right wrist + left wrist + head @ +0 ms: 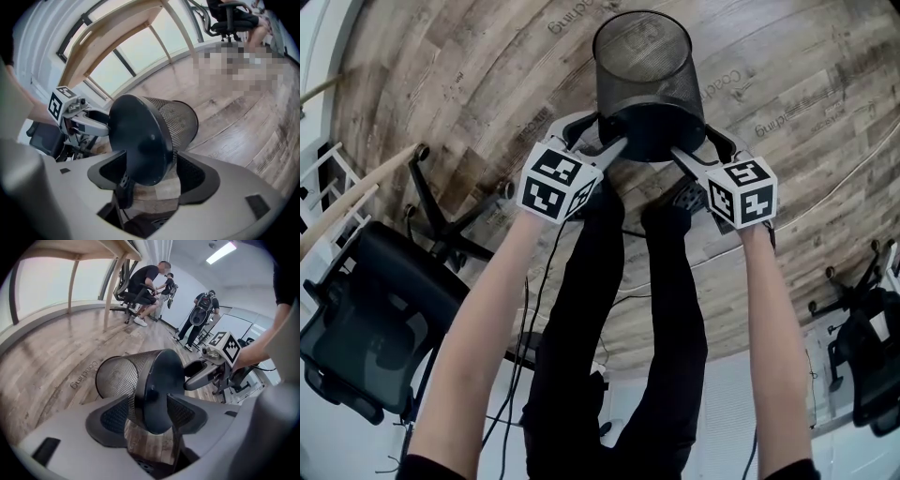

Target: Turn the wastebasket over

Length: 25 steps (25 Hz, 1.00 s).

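Note:
A black wire-mesh wastebasket (642,66) hangs tilted above the wooden floor, its solid base toward me and its open mouth pointing away. My left gripper (602,136) is shut on the left side of the base rim. My right gripper (698,148) is shut on the right side. In the left gripper view the basket (126,373) lies on its side between the jaws of the left gripper (152,416), with the right gripper's fingers (204,373) at its far edge. In the right gripper view the base disc (140,136) fills the gap in the right gripper (152,173).
A black office chair (375,319) stands at the left and another chair (872,356) at the right. My own legs (609,281) are under the basket. Cables run over the floor (825,122). People (145,282) sit and stand beyond a wooden desk (112,291).

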Tool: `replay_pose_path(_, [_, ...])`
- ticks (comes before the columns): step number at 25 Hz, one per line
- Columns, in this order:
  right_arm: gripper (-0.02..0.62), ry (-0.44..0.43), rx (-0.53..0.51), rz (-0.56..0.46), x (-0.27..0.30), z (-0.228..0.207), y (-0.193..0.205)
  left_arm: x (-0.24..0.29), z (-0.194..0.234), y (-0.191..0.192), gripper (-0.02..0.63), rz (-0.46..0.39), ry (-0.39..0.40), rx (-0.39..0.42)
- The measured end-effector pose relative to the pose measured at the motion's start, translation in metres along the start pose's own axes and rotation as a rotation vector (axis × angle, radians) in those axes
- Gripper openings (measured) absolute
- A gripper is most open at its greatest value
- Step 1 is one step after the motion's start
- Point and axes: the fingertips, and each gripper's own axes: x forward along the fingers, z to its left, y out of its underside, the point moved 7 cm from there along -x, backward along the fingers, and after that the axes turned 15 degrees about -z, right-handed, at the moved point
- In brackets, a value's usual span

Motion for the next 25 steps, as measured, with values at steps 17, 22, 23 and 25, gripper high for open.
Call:
replay_pose_path(17, [0.368,-0.043,0.227,0.031,0.001,0.017,0.063,-0.008,-0.028,0.063,0.344,0.068,0.029,-0.155])
replay_pose_path(22, [0.367,-0.027,0.266,0.022,0.012,0.01,0.079,0.003,-0.026,0.087,0.344,0.079,0.005,-0.203])
replay_pose_path(23, [0.368,-0.027,0.265,0.026,0.014,0.009,0.082,0.005,-0.025,0.092,0.344,0.084,0.003,-0.208])
replay_pose_path(25, [0.368,-0.028,0.245,0.042,0.018,0.008,0.092,0.009,-0.025,0.102,0.344,0.096,0.006,-0.21])
